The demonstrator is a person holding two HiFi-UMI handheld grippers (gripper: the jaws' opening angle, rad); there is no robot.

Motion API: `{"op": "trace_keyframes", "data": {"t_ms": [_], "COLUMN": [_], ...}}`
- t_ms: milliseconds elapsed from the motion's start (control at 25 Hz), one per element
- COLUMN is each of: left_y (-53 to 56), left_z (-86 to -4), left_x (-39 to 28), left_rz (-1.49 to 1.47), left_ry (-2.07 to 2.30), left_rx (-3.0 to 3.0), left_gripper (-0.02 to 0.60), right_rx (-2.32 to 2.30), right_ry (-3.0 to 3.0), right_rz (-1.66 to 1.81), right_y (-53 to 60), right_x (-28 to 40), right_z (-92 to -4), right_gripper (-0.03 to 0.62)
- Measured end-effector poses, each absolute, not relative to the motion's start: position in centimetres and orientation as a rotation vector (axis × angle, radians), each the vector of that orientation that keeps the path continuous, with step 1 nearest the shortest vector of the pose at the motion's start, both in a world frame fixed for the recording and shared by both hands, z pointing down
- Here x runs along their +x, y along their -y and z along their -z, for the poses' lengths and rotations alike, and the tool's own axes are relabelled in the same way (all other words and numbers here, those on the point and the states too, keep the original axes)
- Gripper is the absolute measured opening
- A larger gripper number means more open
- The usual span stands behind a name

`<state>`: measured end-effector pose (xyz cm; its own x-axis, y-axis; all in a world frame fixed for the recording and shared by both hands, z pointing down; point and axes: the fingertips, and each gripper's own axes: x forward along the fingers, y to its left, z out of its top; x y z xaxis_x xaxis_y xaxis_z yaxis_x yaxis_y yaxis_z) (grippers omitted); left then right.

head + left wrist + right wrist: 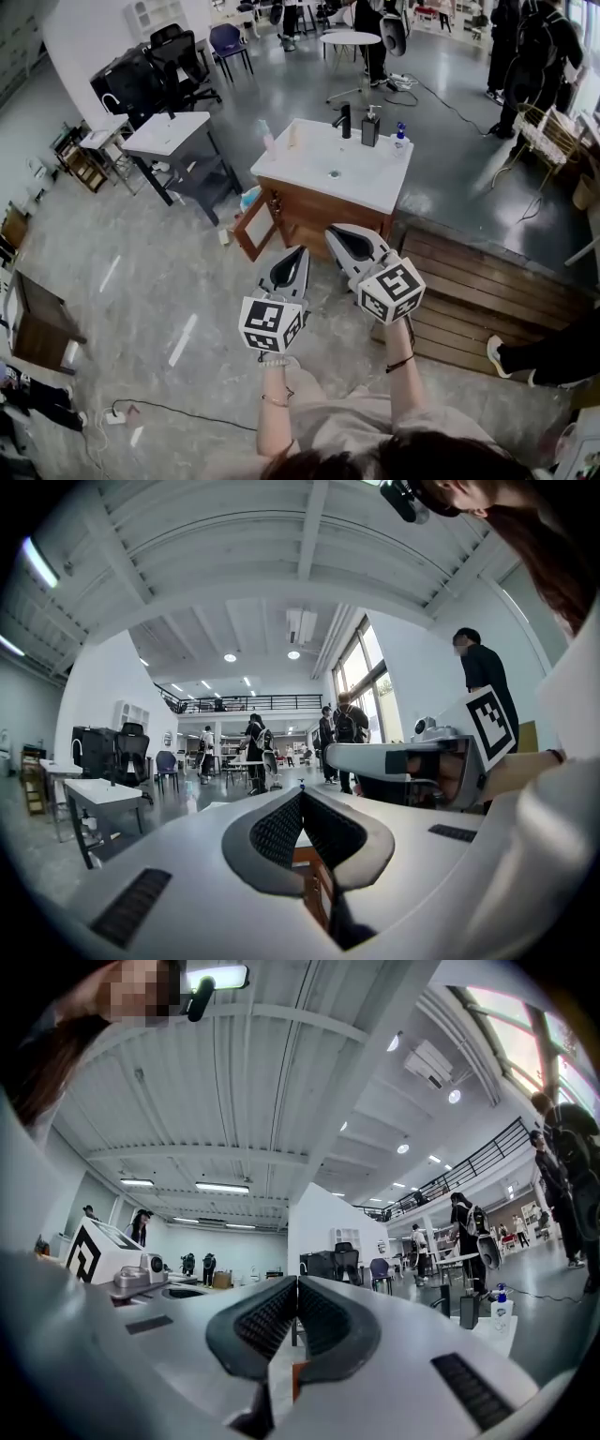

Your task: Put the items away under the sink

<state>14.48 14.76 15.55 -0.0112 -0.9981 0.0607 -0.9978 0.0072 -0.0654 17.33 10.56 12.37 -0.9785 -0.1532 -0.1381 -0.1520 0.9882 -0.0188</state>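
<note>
A white sink top [375, 183] sits on a wooden cabinet [314, 220] whose left door [251, 228] stands open. On the top stand a black faucet [343, 119], a dark soap dispenser [371, 127], a small blue-capped bottle [400, 134] and a pale teal-and-pink bottle [265, 134]. Both grippers are held side by side in front of the cabinet, short of it and pointing at it. My left gripper [301, 250] [302, 794] is shut with nothing between its pads. My right gripper [330, 232] [297, 1281] is likewise shut and holds nothing. The cabinet's inside is hidden.
A grey table with a white top [169, 133] stands left of the sink, with office chairs [155, 75] behind it. A wooden pallet platform [478, 291] lies to the right, with someone's leg [544, 356] beside it. People stand at the back. A cable [159, 408] runs along the floor.
</note>
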Motion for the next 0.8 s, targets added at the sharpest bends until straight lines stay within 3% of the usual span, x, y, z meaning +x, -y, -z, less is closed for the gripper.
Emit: {"op": "trace_keyframes", "data": {"t_ms": [800], "left_y": [-13.1], "left_z": [-15.7], "left_x": [-0.3], "left_rz": [0.171], "left_ry": [-2.045], "left_rx": [-2.380], "left_gripper": [0.002], "right_rx": [-0.429], "right_ry": [-2.976], "right_rz": [0.080], "right_y": [-9.2], "right_x": [2.7], "right_z": [-13.4], "right_gripper": [0.017]}}
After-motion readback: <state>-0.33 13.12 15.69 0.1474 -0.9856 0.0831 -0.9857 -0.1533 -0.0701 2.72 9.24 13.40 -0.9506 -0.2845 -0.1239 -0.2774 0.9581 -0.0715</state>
